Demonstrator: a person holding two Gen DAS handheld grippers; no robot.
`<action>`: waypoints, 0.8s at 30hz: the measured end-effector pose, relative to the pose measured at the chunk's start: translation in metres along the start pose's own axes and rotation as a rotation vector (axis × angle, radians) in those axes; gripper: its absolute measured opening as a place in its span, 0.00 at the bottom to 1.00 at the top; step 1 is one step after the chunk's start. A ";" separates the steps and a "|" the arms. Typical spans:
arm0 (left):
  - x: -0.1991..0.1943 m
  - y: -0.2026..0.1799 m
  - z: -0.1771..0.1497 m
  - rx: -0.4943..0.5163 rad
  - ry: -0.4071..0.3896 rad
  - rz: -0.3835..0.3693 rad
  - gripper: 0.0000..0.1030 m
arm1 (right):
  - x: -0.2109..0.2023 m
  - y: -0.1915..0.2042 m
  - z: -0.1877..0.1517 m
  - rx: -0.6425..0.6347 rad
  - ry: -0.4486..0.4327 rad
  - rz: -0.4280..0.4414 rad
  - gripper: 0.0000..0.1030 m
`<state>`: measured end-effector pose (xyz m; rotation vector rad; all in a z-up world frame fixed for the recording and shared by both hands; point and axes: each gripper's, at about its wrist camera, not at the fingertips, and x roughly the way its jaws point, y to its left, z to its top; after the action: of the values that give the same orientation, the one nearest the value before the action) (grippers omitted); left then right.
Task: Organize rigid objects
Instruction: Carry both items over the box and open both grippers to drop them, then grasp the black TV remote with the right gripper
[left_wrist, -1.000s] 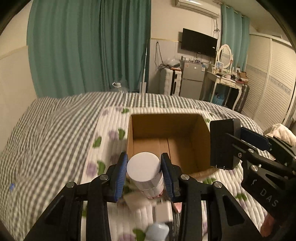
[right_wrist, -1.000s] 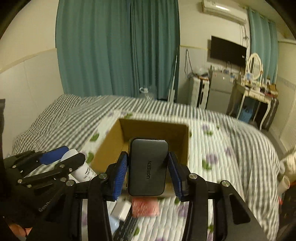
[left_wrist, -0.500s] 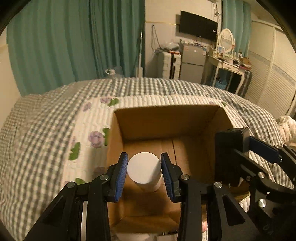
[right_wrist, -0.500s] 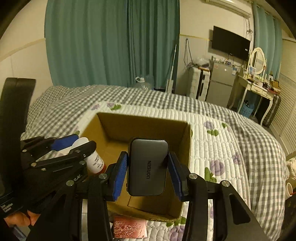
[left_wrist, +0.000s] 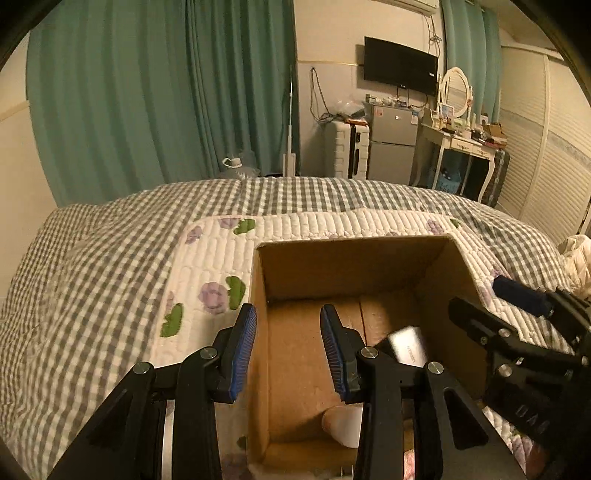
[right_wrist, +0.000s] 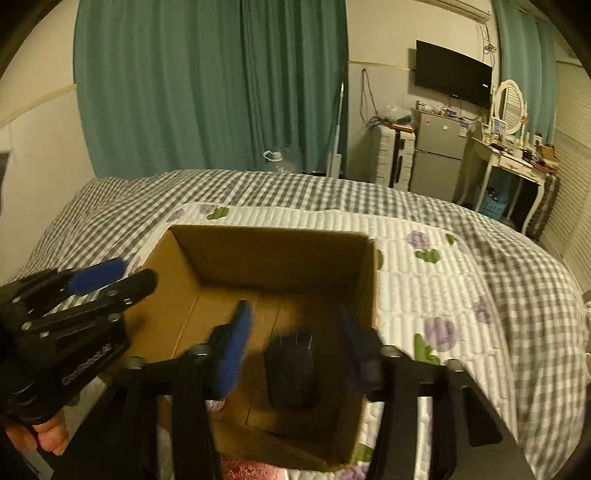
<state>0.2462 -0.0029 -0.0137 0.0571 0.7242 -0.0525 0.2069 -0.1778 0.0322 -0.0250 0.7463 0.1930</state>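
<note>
Both grippers have just let go: the left gripper and right gripper gape empty over the cardboard box — white bottle and, seemingly, the blurred power bank now inside.

Location: a domestic bedroom. This is indicated by a bed covered with a checked quilt, teal curtains, a wall-mounted television, a small refrigerator and a dressing table fitted with an oval mirror.
</note>
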 end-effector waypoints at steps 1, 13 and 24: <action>-0.009 0.002 -0.001 -0.002 -0.004 0.002 0.38 | -0.005 0.000 0.001 0.005 -0.003 0.000 0.59; -0.107 0.009 -0.047 0.000 -0.023 0.017 0.76 | -0.117 0.011 -0.026 -0.046 -0.032 -0.079 0.86; -0.126 0.018 -0.120 -0.009 0.021 -0.020 0.86 | -0.155 0.023 -0.091 -0.006 -0.025 -0.110 1.00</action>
<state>0.0739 0.0274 -0.0193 0.0418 0.7465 -0.0673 0.0301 -0.1895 0.0709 -0.0693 0.7176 0.0902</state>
